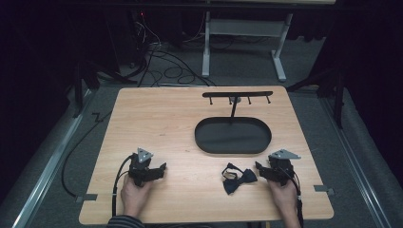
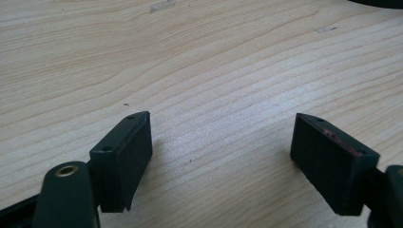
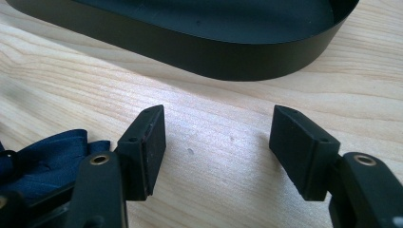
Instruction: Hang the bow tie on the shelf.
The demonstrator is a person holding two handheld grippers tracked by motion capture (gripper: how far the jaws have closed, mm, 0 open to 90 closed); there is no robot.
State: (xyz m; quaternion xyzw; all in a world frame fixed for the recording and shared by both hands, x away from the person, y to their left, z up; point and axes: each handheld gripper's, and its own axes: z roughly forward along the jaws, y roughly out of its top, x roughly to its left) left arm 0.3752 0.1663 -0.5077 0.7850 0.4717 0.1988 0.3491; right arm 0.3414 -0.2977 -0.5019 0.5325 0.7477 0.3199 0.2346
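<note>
Two hand-held grippers rest low on a wooden table (image 1: 157, 118), both with jaws spread apart and holding nothing. Lying flat just beside the right gripper (image 1: 259, 167), on its inner side, a dark blue bow tie (image 1: 237, 179) appears ready to be picked up. Farther back, a black oval tray (image 1: 233, 148) with a hook rail (image 1: 237, 94) on a post probably awaits it, while the left gripper (image 1: 164, 167) waits well apart over bare wood.

Left tongs (image 2: 221, 142) spread wide with nothing between the jaws, low over bare light wooden desk (image 2: 199, 61); dark rim edge far right (image 2: 380, 3).
</note>
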